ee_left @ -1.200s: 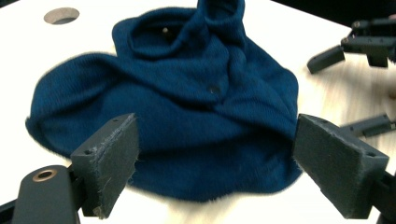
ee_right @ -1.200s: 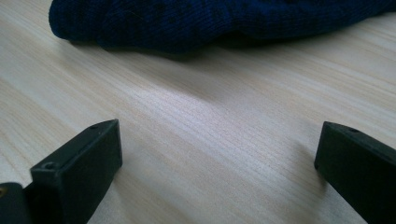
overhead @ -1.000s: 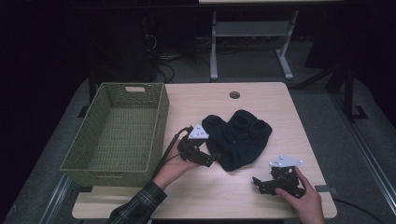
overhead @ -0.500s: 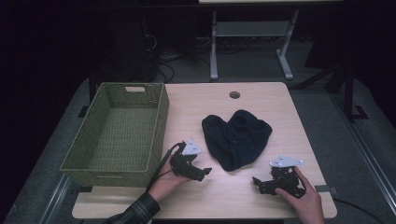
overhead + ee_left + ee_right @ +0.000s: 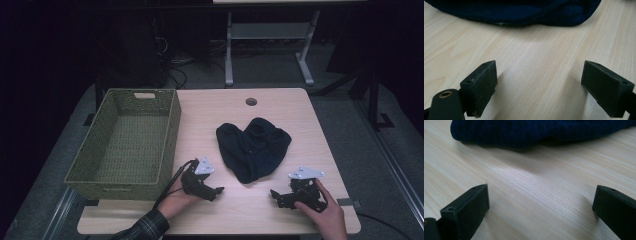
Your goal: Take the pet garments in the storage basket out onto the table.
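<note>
A dark navy knitted garment (image 5: 252,147) lies bunched in the middle of the light wooden table (image 5: 215,112). My left gripper (image 5: 218,191) rests low on the table at the garment's front left, open, with bare wood between its jaws. In the left gripper view (image 5: 539,87) the garment's edge (image 5: 524,12) lies just ahead. My right gripper (image 5: 273,194) sits at the garment's front right, open and empty. From the right gripper view (image 5: 539,212) the knitted cloth (image 5: 536,131) lies across the top.
A green woven basket (image 5: 167,145) stands empty at the table's left side. A round cable hole (image 5: 251,101) sits near the far edge. Beyond the table stands a metal frame (image 5: 270,35) on a dark floor.
My left gripper has drawn back from the garment's left edge toward the front of the table and now rests open on bare wood. The right gripper has stayed put.
</note>
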The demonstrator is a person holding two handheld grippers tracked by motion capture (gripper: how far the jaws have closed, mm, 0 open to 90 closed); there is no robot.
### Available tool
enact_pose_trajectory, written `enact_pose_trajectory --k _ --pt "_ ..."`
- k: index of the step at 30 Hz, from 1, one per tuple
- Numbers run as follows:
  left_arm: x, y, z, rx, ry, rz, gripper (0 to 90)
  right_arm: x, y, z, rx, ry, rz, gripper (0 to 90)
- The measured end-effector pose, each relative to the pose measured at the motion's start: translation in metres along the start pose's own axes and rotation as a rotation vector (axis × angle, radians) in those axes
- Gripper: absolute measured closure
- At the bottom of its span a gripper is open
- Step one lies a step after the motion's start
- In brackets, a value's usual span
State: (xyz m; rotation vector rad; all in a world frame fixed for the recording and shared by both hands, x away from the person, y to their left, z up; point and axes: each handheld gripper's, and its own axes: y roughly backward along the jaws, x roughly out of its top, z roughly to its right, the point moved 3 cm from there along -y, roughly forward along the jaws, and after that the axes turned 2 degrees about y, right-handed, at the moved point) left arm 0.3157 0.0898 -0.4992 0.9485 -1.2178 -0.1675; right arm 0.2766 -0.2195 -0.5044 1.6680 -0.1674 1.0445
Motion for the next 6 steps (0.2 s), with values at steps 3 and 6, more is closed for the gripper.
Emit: enact_pose_trajectory --k 3,6 --pt "-0.0003 0.0004 0.0 0.002 0.0 -0.001 12.8 0.0 0.0 0.0 0.0 0.0 0.0 0.5" --pt "-0.0005 0.0005 0.0004 0.005 0.004 -0.001 12.8 -0.0001 0.0 0.0 0.0 0.0 0.0 0.5"
